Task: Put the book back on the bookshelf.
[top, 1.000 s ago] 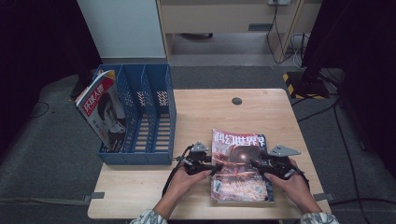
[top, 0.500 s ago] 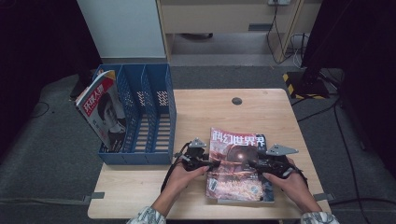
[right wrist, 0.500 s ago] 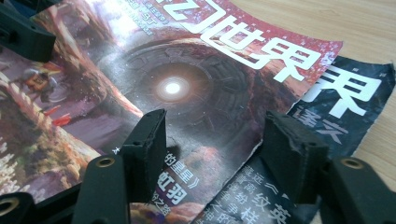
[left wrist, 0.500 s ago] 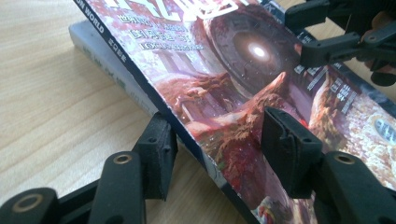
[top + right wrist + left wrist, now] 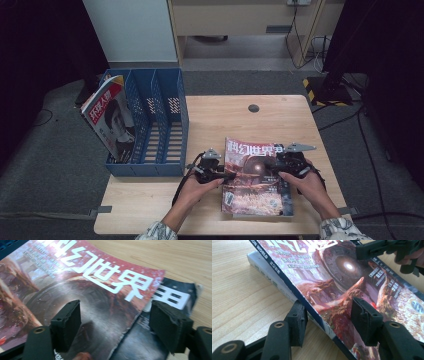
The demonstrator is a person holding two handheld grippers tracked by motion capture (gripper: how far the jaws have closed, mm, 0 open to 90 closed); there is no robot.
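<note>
High view: at the far left a blue file rack (image 5: 150,125) stands on the wooden surface (image 5: 280,120), its leftmost compartment holding a red-covered magazine (image 5: 107,117) that leans out over the rack's edge; the other compartments look empty. Right of the rack, a science-fiction magazine (image 5: 252,177) lies on top of a small stack near the front edge, slightly askew to the one beneath.

The left gripper (image 5: 216,172) is at the magazine's spine side. In the left gripper view its jaws stand open astride the spine (image 5: 312,312), one pad beneath the lifted edge, one above the cover; nothing is pinched yet.

The right gripper (image 5: 280,162) is at the opposite edge. In the right gripper view its jaws are also open, one over the cover, the other past the ragged fore-edge, above the dark cover below (image 5: 160,340).

The step looks like taking the top magazine alone. To do it well, close the left jaws on the spine, where the pages are bound, and keep the right jaws off the lower cover so only one copy rises.
</note>
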